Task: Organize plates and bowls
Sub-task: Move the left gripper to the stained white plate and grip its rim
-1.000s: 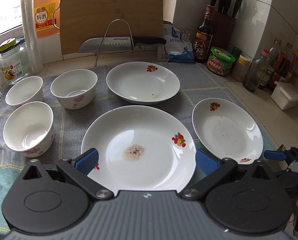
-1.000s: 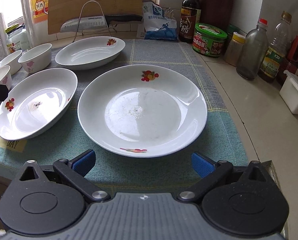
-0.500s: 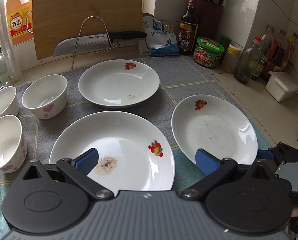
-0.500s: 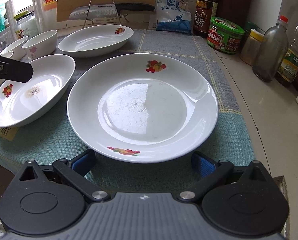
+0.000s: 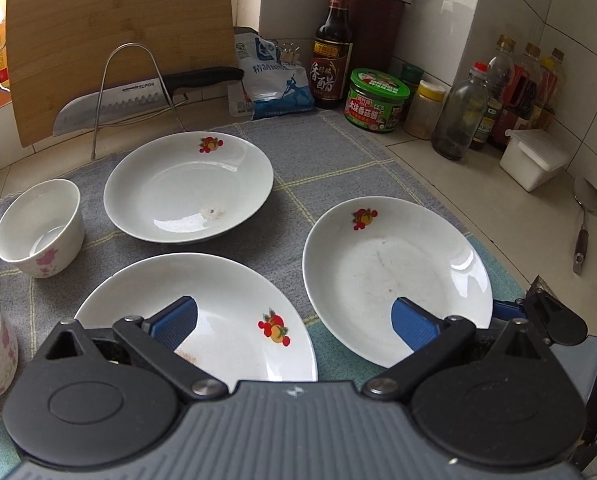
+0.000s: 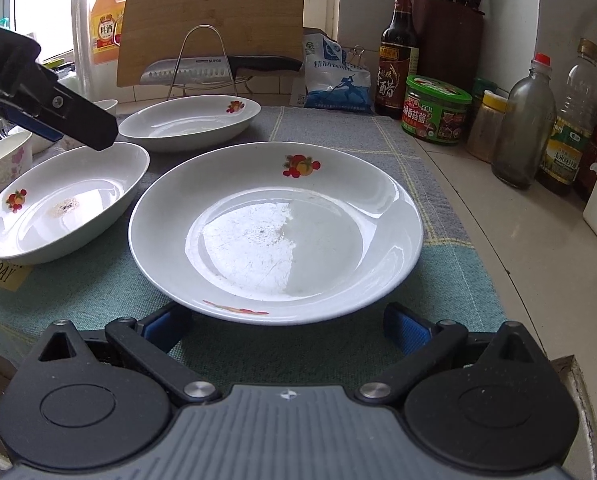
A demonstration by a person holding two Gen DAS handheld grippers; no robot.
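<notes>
Three white plates lie flat and face-up on the checked cloth (image 5: 338, 152), and being round they have no long axis to speak of; what gives each a heading is its little red fruit motif. The right plate (image 6: 276, 228) carries its motif on the far rim, toward the wall, with a fainter mark on the near rim. The near-left plate (image 5: 226, 320) wears its motif on the right side in the left wrist view, and has a brownish smear of residue in the well (clear in the right wrist view). The far plate (image 5: 188, 188) sits behind both, motif at its back edge, just in front of the knife (image 5: 138, 94) resting across a wire rack (image 5: 132, 88) and the leaning cutting board (image 5: 118, 44). Small white bowls (image 5: 40, 228) stand upright at the cloth's left edge. The right gripper (image 6: 286, 324) is spread wide, its blue pads either side of the right plate's near rim, the left pad tucked under the rim and no contact that I can make out. The left gripper (image 5: 294, 320) is likewise wide, hanging above the gap between the near-left and right plates. Against a second ago, the left gripper has swung rightward, so the bowls have slid toward the frame's edge, and the right gripper has closed in low on its plate.
</notes>
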